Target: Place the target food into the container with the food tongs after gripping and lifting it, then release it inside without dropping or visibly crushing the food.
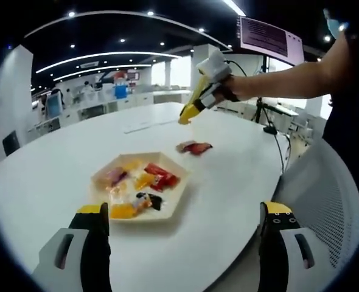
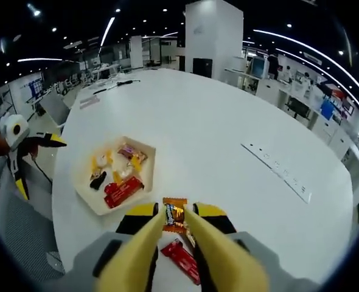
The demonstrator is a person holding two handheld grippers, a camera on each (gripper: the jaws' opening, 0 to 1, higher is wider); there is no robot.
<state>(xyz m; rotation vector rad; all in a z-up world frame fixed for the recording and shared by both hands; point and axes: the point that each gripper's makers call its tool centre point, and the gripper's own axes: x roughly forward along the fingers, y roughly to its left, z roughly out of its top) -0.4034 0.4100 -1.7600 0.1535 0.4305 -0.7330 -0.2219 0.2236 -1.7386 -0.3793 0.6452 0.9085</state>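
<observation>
Large round white tabletop [image 1: 58, 164] in an open office hall; ceiling lights overhead, desks and monitors at the far walls. A long flat strip [image 2: 277, 170] lies on the tabletop well away from the food.

Grey mesh chair back [image 1: 325, 194] at the tabletop's edge, seen in the left gripper view beside that view's own claw.

Person's arm [image 1: 289, 79] reaches across the tabletop in the left gripper view, carrying the right claw [image 1: 185, 115] above the surface, yellow tips pointing down toward the loose snacks.

Pale hexagonal tray [image 1: 167, 210] sits on the tabletop, holding a heap of wrapped snacks: yellow, orange, red, one dark. In the right gripper view the same tray [image 2: 85, 198] lies left of the claw.

Left claw [image 1: 182, 234]: jaws wide apart, one at each side of the lower view, nothing between them, hovering near the tray's near edge. It also shows at the left edge of the right gripper view [image 2: 36, 158], apart there too.

Right claw [image 2: 174, 228]: yellow jaws drawn close, clamped on a small orange-wrapped snack [image 2: 174, 214], held off the tabletop, outside the tray and just beside it.

Red wrapped bar [image 2: 181, 258] lies on the tabletop under the right claw. In the left gripper view two loose wrappers [image 1: 195, 147] lie beyond the tray.
</observation>
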